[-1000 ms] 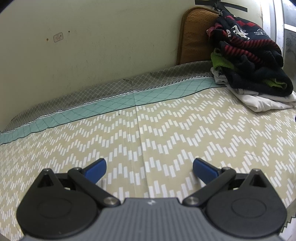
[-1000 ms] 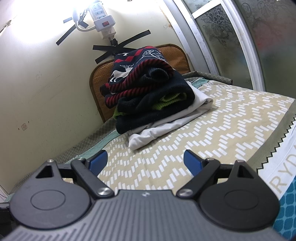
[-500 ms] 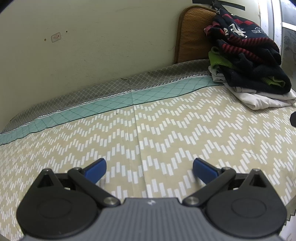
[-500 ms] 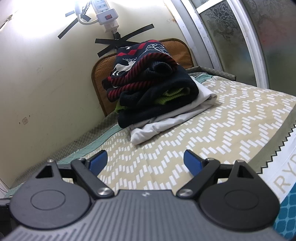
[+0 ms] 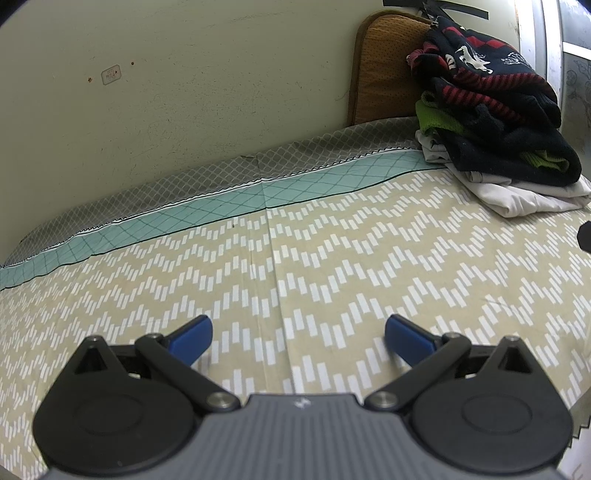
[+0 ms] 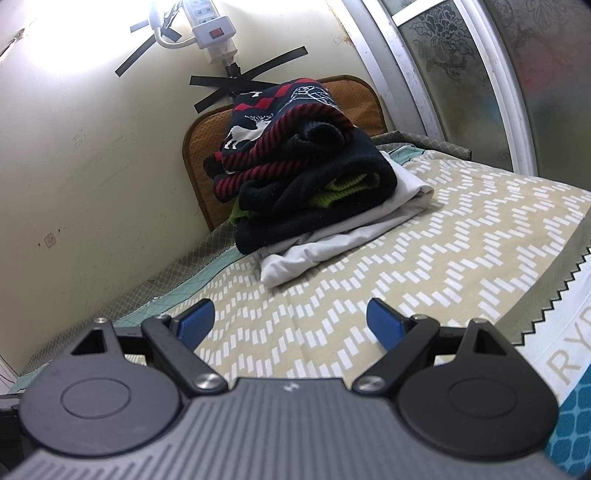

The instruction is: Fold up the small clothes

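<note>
A stack of folded clothes (image 5: 495, 136) rests at the far right of the bed: a dark sweater with red stripes and white reindeer on top, dark and green garments under it, a white one at the bottom. In the right wrist view the same stack of clothes (image 6: 303, 184) sits straight ahead, a short way beyond my right gripper (image 6: 290, 323), which is open and empty. My left gripper (image 5: 297, 338) is open too, low over bare bed sheet (image 5: 295, 258), well left of the stack.
The sheet has a beige zigzag print with a teal band (image 5: 221, 206) along the wall. A brown cushion (image 5: 384, 66) leans on the wall behind the stack. A power strip (image 6: 214, 29) is taped above it. A frosted window (image 6: 480, 74) borders the right.
The right gripper has come closer to the stack, which now looks larger and more central. In the left view the stack has shifted slightly left and down. Both grippers stay open.
</note>
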Demonstrator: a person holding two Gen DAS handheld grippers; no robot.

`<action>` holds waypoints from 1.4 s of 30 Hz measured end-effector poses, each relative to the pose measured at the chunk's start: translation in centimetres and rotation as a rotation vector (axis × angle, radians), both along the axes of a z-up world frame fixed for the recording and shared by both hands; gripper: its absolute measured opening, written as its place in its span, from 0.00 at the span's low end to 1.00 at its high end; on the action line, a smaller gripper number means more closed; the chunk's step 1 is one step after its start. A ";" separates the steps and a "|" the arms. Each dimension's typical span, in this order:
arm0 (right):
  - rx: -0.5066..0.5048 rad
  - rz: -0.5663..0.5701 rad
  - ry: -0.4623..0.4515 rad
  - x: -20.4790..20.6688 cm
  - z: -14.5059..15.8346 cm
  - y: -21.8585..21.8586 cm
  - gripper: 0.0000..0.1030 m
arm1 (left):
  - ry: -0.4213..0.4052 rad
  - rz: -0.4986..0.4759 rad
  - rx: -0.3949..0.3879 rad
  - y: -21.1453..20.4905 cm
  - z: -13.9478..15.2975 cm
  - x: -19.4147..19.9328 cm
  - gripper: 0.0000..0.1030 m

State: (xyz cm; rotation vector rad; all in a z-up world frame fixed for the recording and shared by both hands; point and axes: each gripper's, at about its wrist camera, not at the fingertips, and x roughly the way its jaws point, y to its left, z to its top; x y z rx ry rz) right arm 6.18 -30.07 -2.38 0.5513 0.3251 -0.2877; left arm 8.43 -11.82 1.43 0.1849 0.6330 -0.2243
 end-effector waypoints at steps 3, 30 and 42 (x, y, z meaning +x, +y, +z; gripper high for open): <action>0.000 0.000 0.001 0.0 0.0 0.0 0.89 | 0.000 0.000 0.000 0.0 0.0 0.0 1.00; 0.002 0.004 -0.001 0.0 -0.1 -0.1 0.89 | 0.000 -0.007 0.003 -0.1 0.1 -0.3 1.00; 0.003 0.007 -0.002 0.1 -0.1 -0.2 0.89 | 0.000 -0.013 0.004 -0.2 0.2 -0.4 1.00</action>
